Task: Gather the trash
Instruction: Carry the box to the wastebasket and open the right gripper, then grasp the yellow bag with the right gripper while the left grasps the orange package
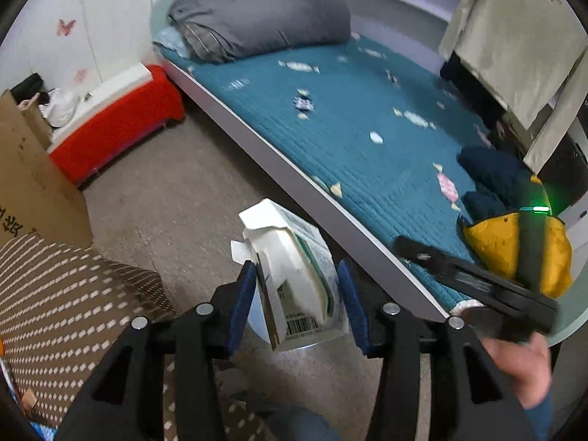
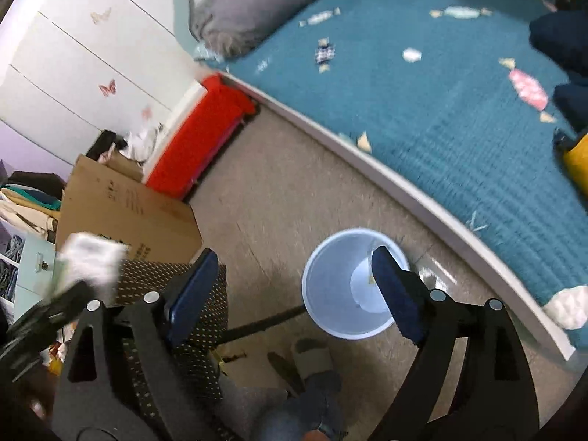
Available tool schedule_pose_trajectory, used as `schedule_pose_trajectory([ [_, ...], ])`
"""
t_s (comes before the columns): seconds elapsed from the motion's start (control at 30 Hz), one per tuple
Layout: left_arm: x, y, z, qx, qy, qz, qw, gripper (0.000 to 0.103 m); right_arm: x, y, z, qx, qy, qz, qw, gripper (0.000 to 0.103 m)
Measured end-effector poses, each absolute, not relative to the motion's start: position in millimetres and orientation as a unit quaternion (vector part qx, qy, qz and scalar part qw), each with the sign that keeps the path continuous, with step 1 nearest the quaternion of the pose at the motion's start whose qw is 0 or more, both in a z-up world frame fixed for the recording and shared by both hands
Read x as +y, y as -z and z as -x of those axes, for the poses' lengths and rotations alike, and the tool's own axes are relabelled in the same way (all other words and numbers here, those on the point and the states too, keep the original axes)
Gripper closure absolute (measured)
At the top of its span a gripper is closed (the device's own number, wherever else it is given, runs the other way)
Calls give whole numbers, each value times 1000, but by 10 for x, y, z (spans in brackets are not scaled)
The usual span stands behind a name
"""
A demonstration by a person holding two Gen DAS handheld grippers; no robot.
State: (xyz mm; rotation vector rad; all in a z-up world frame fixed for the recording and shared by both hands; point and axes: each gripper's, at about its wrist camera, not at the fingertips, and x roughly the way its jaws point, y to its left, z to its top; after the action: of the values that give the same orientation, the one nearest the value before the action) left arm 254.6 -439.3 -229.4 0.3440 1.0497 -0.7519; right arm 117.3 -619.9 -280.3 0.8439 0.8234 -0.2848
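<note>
at the far left a cardboard box [image 2: 128, 209] stood on the floor with dark printed characters on its side, too blurred to read. beside it was a brown seat with pale dots [image 1: 73, 294], and further back a red-covered bench [image 1: 117, 128] against the wall.

the left gripper [image 1: 297, 294] was clenched on a torn white carton [image 1: 294, 275], held in the air over the floor with its flap hanging open. a barcode showed on the carton's lower face, with green lettering along one side, but i could not make out a brand. just under it, a pale rim peeked out, likely the bin.

in the right wrist view the light blue bin [image 2: 330, 286] stood on the floor close to the bed's edge, holding only a small scrap or two. the right gripper [image 2: 290, 286] hung over it, jaws spread wide and empty.

to the right, the teal bed cover [image 1: 367, 117] carried many candy wrappers [image 1: 448, 185]; a grey pillow [image 1: 257, 22] lay at its head.

the risk, as i judged it: the carton sat skewed between the pads, so a release off-centre might clip the rim and land on the floor. the bin looked light, and a knock from either gripper could tip it.
</note>
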Motion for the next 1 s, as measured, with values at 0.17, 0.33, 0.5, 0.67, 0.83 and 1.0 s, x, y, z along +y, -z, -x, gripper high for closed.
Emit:
schedule_pose_trajectory([
  [0.17, -4566, 2448, -2619, 490, 334, -185, 784, 14, -6184, 2563, -1067, 365, 133, -396, 832, 18],
  [0.33, -4441, 2343, -2595, 479, 324, -179, 796, 14, -6095, 2460, -1002, 360, 131, -391, 837, 17],
  [0.5, -4192, 2079, -2424, 444, 313, -174, 822, 13, -5898, 2306, -954, 348, 130, -379, 848, 6],
  [0.67, -3898, 1767, -2206, 405, 301, -163, 848, 12, -5641, 2032, -885, 326, 131, -348, 869, 6],
  [0.83, -3576, 1515, -2029, 379, 288, -142, 868, 10, -5377, 1814, -831, 325, 122, -327, 879, 6],
  [1.0, -3236, 1358, -1877, 363, 276, -130, 880, 10, -5078, 1665, -789, 333, 109, -310, 884, 6],
])
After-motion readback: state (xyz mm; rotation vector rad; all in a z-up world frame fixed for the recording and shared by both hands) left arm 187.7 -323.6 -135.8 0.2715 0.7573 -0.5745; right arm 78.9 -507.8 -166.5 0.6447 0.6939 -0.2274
